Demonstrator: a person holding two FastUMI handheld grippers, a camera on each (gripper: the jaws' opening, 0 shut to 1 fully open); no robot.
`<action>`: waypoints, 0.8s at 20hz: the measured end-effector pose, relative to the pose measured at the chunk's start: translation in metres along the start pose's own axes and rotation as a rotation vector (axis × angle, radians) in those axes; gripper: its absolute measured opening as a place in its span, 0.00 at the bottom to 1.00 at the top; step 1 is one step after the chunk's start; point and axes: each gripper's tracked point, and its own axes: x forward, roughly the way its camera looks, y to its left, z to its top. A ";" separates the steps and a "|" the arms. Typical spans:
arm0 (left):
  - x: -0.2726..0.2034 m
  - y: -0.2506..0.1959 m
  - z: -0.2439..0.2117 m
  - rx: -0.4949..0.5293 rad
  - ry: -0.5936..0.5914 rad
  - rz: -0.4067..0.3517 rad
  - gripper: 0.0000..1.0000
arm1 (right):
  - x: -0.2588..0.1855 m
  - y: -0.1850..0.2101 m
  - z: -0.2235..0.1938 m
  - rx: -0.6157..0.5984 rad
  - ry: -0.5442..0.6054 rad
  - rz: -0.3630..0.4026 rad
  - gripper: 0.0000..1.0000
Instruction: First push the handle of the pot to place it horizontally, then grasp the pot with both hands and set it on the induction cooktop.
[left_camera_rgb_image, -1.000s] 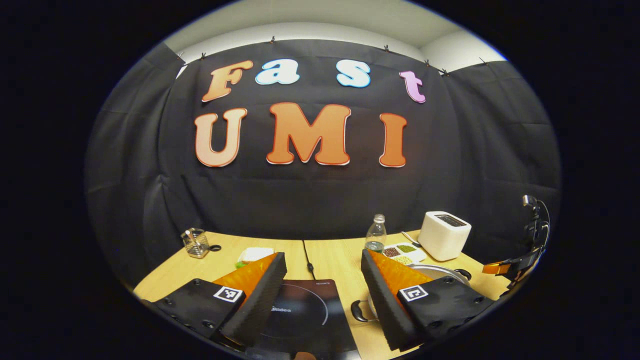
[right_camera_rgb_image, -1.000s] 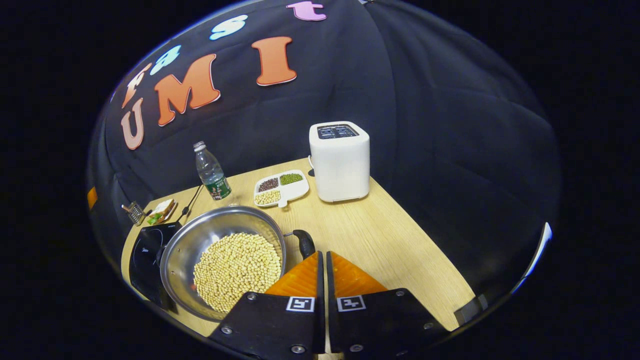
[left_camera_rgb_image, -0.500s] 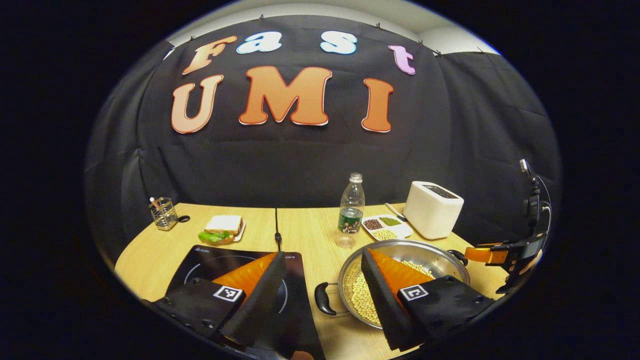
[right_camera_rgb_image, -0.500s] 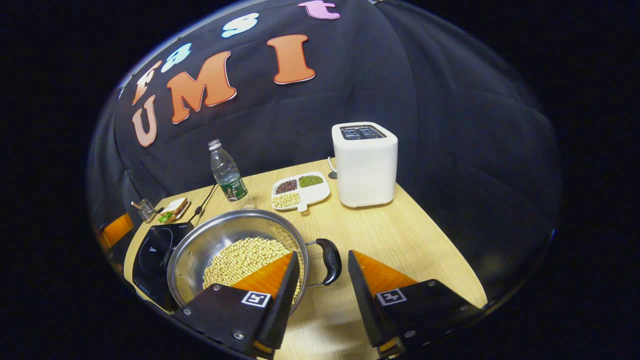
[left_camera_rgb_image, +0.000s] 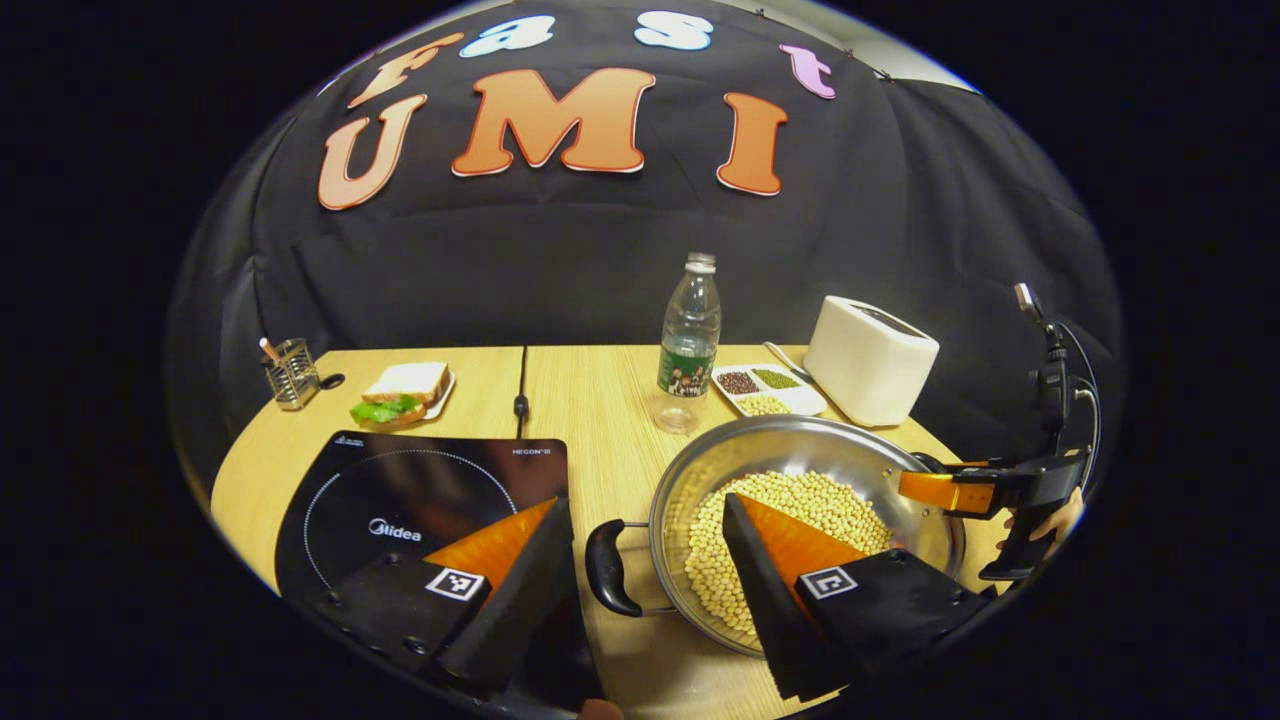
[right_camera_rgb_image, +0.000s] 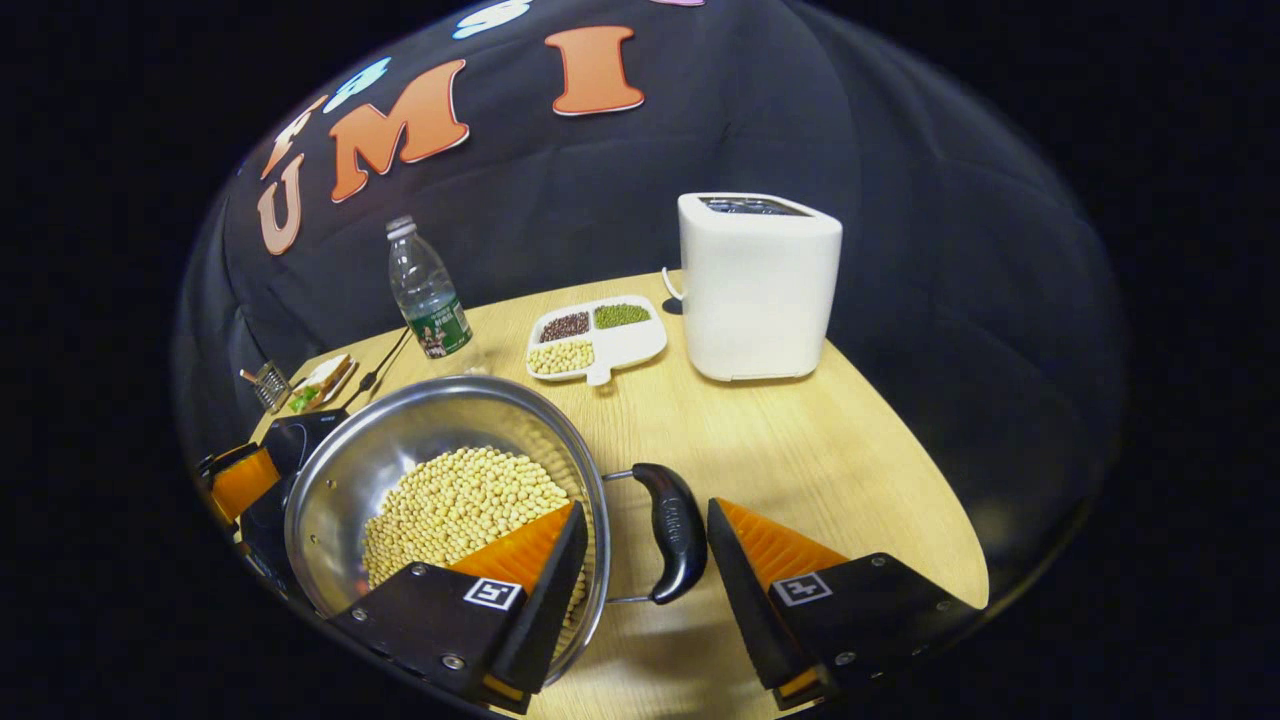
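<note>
A steel pot (left_camera_rgb_image: 722, 458) full of soybeans (left_camera_rgb_image: 800, 500) stands on the wooden table, just right of the black induction cooktop (left_camera_rgb_image: 400, 490). Its black left handle (left_camera_rgb_image: 603, 568) lies between the fingers of my open left gripper (left_camera_rgb_image: 645, 503), touching neither. In the right gripper view the pot (right_camera_rgb_image: 385, 465) has its black right handle (right_camera_rgb_image: 675, 530) between the fingers of my open right gripper (right_camera_rgb_image: 647, 510), also untouched. The left gripper view shows the right gripper (left_camera_rgb_image: 960, 490) at the pot's far side, held by a hand. The right gripper view has the left gripper (right_camera_rgb_image: 240, 480) beyond the pot.
Behind the pot stand a water bottle (left_camera_rgb_image: 688, 340), a white divided dish of beans (left_camera_rgb_image: 765, 390) and a white toaster (left_camera_rgb_image: 870, 358). A sandwich plate (left_camera_rgb_image: 405, 390) and a wire holder (left_camera_rgb_image: 290, 372) sit back left. The cooktop's cable (left_camera_rgb_image: 521, 400) runs to the wall.
The right gripper went from shut to open and closed in around the right handle. The left gripper tipped down and came up to the left handle. The pot's handles now point sideways.
</note>
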 end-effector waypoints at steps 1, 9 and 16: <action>0.003 0.000 -0.003 -0.006 0.012 -0.001 0.99 | 0.002 0.000 -0.002 -0.003 0.008 0.000 0.74; 0.026 -0.003 -0.029 -0.040 0.102 -0.002 0.99 | 0.002 -0.002 -0.002 -0.002 0.005 0.035 0.55; 0.042 0.008 -0.045 -0.056 0.162 0.040 0.83 | -0.002 -0.009 -0.003 0.009 0.003 0.027 0.55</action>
